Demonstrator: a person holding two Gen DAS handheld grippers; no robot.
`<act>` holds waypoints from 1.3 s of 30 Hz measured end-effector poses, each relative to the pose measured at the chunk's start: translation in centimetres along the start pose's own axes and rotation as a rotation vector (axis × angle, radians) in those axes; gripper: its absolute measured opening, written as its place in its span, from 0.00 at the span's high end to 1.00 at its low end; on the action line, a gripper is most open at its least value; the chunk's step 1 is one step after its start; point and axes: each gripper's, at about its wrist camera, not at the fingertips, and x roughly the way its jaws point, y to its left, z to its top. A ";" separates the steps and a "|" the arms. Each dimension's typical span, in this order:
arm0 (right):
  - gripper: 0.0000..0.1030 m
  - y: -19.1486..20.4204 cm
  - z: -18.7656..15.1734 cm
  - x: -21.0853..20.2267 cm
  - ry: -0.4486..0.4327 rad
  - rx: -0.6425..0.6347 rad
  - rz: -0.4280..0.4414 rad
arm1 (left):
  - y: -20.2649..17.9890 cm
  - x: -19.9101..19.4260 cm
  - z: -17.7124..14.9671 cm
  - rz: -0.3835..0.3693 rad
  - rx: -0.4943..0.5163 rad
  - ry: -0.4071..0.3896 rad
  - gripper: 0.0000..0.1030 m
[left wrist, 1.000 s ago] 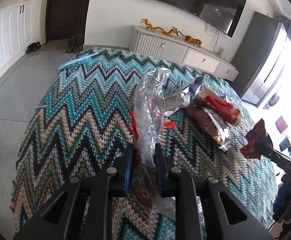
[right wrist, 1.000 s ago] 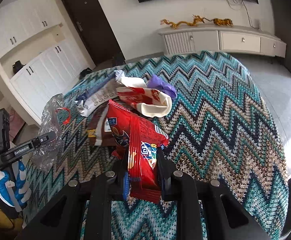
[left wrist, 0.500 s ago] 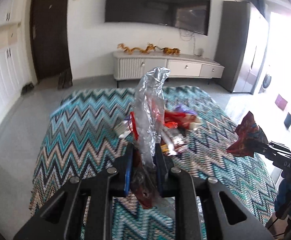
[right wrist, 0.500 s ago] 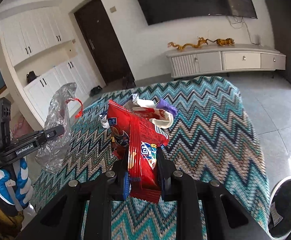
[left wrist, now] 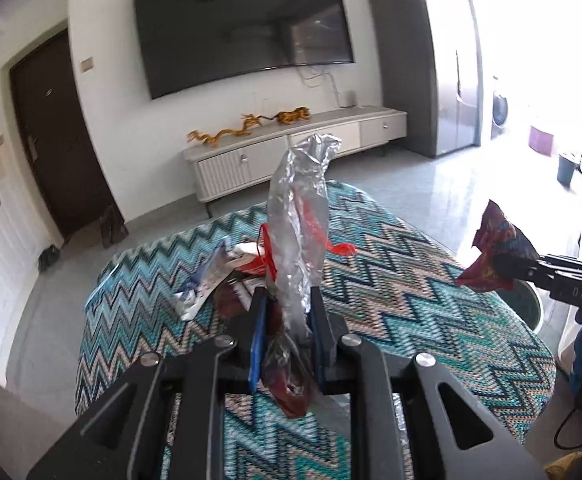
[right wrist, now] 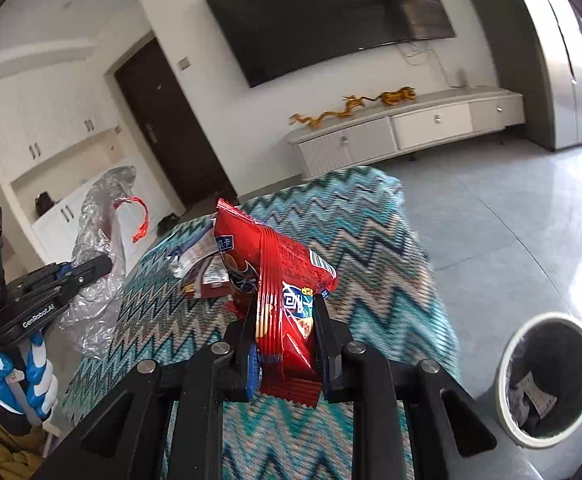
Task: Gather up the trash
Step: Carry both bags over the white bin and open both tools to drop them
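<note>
Right gripper [right wrist: 285, 332] clamped on crinkled red foil snack packet [right wrist: 279, 280], held above zigzag-knit teal worktop cover [right wrist: 371, 248]; left gripper [left wrist: 287, 312] clamped on crumpled clear plastic bag with red tie [left wrist: 297, 220]. Round grey waste bin with dark liner [right wrist: 547, 376] on floor, lower right of right view. Best carried squarely over bin mouth before release, one gripper at a time; light film likely to cling or drift.

The red snack bag [right wrist: 283, 292] hides part of the wrapper pile [right wrist: 203, 264] behind it.
</note>
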 end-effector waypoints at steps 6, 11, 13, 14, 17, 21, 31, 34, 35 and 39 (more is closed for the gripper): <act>0.80 -3.2 -0.8 -2.4 -0.027 0.060 -0.045 | -4.1 0.5 1.3 -0.028 0.089 0.006 0.82; 0.80 -6.1 -1.4 -4.8 -0.069 0.114 -0.084 | -8.1 1.6 2.1 -0.072 0.174 0.020 0.82; 0.80 -7.3 -1.7 -5.7 -0.083 0.130 -0.110 | -9.9 2.2 2.4 -0.096 0.205 0.028 0.82; 0.80 -8.0 -1.9 -6.3 -0.091 0.142 -0.122 | -10.9 2.6 2.5 -0.109 0.223 0.034 0.82; 0.80 -10.3 -2.7 -7.7 -0.104 0.182 -0.155 | -14.0 3.9 3.0 -0.144 0.278 0.048 0.82; 0.80 -14.1 -3.8 -9.2 -0.111 0.251 -0.218 | -18.8 6.0 3.8 -0.210 0.359 0.074 0.82; 0.80 -23.0 -6.5 -9.7 -0.049 0.379 -0.375 | -31.1 14.2 6.5 -0.459 0.379 0.244 0.80; 0.80 -25.6 -7.2 -9.1 -0.024 0.415 -0.420 | -34.2 17.1 6.8 -0.529 0.335 0.315 0.80; 0.80 -26.3 -7.3 -8.9 -0.015 0.424 -0.433 | -35.1 18.1 6.8 -0.545 0.321 0.339 0.80; 0.77 -29.0 -8.2 -8.2 0.023 0.458 -0.481 | -37.8 21.3 6.7 -0.611 0.256 0.414 0.79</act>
